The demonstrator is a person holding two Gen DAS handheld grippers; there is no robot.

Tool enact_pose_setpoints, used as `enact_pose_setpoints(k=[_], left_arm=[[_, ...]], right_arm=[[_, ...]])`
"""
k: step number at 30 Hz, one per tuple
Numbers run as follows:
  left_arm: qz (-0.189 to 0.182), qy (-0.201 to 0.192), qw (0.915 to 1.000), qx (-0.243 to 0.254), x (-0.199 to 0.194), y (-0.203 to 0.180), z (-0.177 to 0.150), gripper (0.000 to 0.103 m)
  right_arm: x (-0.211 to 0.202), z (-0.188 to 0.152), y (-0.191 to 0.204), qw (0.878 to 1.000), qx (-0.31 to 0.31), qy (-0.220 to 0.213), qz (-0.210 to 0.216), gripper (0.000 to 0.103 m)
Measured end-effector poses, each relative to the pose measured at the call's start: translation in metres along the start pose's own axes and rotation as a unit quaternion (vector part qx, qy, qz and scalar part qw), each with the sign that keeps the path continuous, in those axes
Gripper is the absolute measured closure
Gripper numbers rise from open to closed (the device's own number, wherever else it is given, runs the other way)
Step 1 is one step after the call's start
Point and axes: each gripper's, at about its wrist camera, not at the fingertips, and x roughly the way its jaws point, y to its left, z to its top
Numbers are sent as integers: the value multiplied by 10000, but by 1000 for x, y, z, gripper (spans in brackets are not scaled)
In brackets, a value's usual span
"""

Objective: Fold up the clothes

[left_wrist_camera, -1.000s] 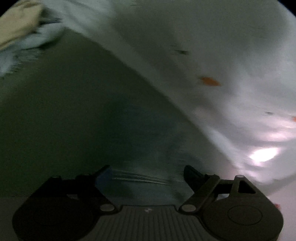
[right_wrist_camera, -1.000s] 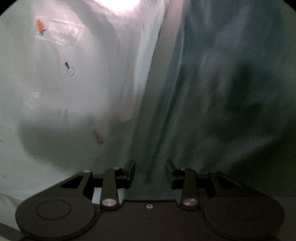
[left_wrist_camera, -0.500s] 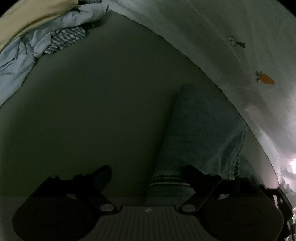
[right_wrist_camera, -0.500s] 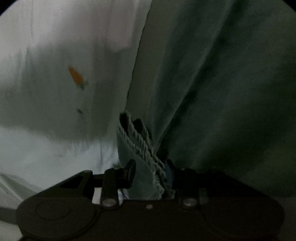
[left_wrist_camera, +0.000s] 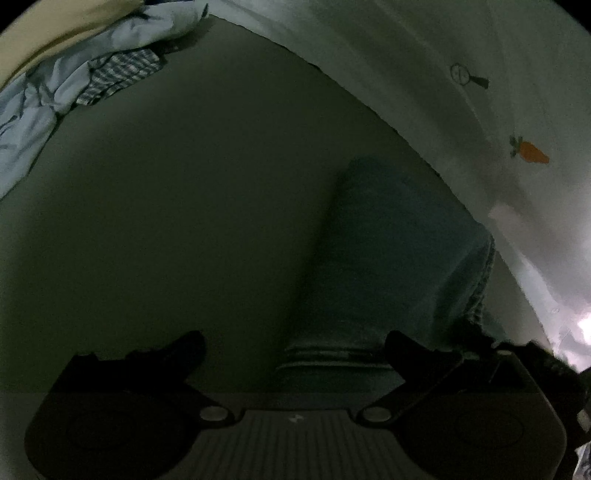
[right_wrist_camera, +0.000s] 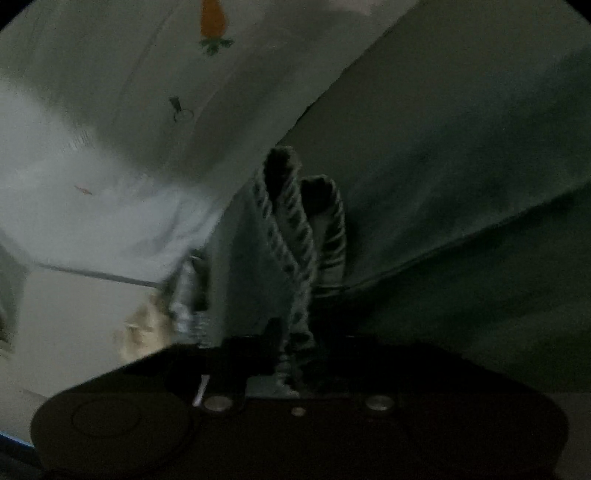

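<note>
A blue denim garment (left_wrist_camera: pixel 399 258) lies folded on a dark grey-green surface (left_wrist_camera: pixel 184 221). My left gripper (left_wrist_camera: pixel 295 343) is open, its fingers wide apart, and the garment's stitched hem lies between and just ahead of them. My right gripper (right_wrist_camera: pixel 295 354) is shut on the bunched, ribbed edge of the same denim garment (right_wrist_camera: pixel 291 229), which stands up in folds from between the fingers. The scene is dim.
A white sheet with carrot prints (left_wrist_camera: pixel 528 153) covers the far right in the left wrist view and the upper left in the right wrist view (right_wrist_camera: pixel 212 22). Light blue and striped clothes (left_wrist_camera: pixel 110 74) are heaped at the far left.
My right gripper has closed on the denim edge and lifted it. The left view has shifted little in the last half second; its fingers stay wide apart.
</note>
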Motion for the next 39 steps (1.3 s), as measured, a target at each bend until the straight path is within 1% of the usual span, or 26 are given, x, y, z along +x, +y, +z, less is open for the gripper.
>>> enact_pose_setpoints(k=[2, 5, 8, 10, 11, 13, 15, 16, 17, 19, 21, 23, 25, 26, 27, 29, 31, 32, 33, 34, 36, 39], left_arm=[[34, 30, 10000, -3, 1, -2, 1, 1], [283, 28, 9994, 193, 1, -12, -2, 2], [409, 43, 9977, 533, 0, -23, -12, 2], [429, 84, 9960, 781, 3, -30, -20, 1], [461, 83, 9947, 920, 5, -35, -25, 1], [684, 56, 9885, 1346, 11, -47, -33, 0], [900, 19, 9804, 1754, 17, -60, -40, 0], [977, 3, 9780, 1843, 20, -64, -41, 0], [1031, -10, 9772, 1857, 23, -67, -41, 0], [1084, -37, 9764, 1869, 25, -69, -41, 0], [1109, -137, 9741, 1966, 25, -69, -44, 0], [1169, -241, 9725, 1998, 28, -70, -45, 0], [1284, -202, 9722, 1946, 30, -73, -43, 0], [1388, -194, 9707, 1950, 27, -77, -43, 0], [1504, -205, 9686, 1968, 23, -81, -43, 0], [1564, -526, 9593, 2289, 9, -98, -50, 0], [1448, -721, 9514, 2620, -4, -113, -58, 0], [1383, -762, 9481, 2761, -8, -122, -63, 0], [1318, -803, 9445, 2901, -12, -130, -67, 0], [1300, -821, 9420, 2984, -13, -138, -72, 0], [1293, -809, 9389, 3087, -11, -152, -80, 0], [1252, -678, 9365, 3206, -1, -172, -94, 0]], right_arm=[[-11, -2, 12, 9991, -283, -215, -233, 93], [-51, -7, 35, 9939, -748, -776, -233, 94], [-103, -12, 54, 9835, -1104, -1380, -389, 94], [-135, -15, 56, 9754, -1329, -1602, -729, 94], [-142, -15, 53, 9720, -1402, -1585, -1019, 94], [-146, -17, 25, 9683, -1306, -1204, -1757, 91], [-131, -24, -1, 9606, -1017, -915, -2418, 89], [-127, -30, -10, 9600, -917, -937, -2474, 87], [-124, -37, -18, 9594, -821, -964, -2521, 87], [-129, -43, -19, 9606, -718, -1120, -2439, 87], [-130, -43, -17, 9587, -880, -1025, -2503, 86], [-137, -43, -23, 9563, -1006, -995, -2559, 87], [-140, -44, -25, 9573, -966, -1014, -2528, 84], [-142, -43, -26, 9580, -936, -1018, -2512, 81], [-146, -44, -23, 9577, -950, -1047, -2508, 75], [-161, -51, -24, 9570, -968, -1189, -2461, 68], [-189, -62, -28, 9580, -854, -1424, -2338, 57], [-205, -69, -34, 9584, -757, -1585, -2249, 54], [-222, -77, -40, 9586, -623, -1760, -2150, 50], [-238, -84, -48, 9576, -452, -1919, -2101, 42], [-275, -101, -69, 9518, -42, -2293, -2038, 33], [-327, -123, -104, 9362, 680, -2880, -1896, 28]])
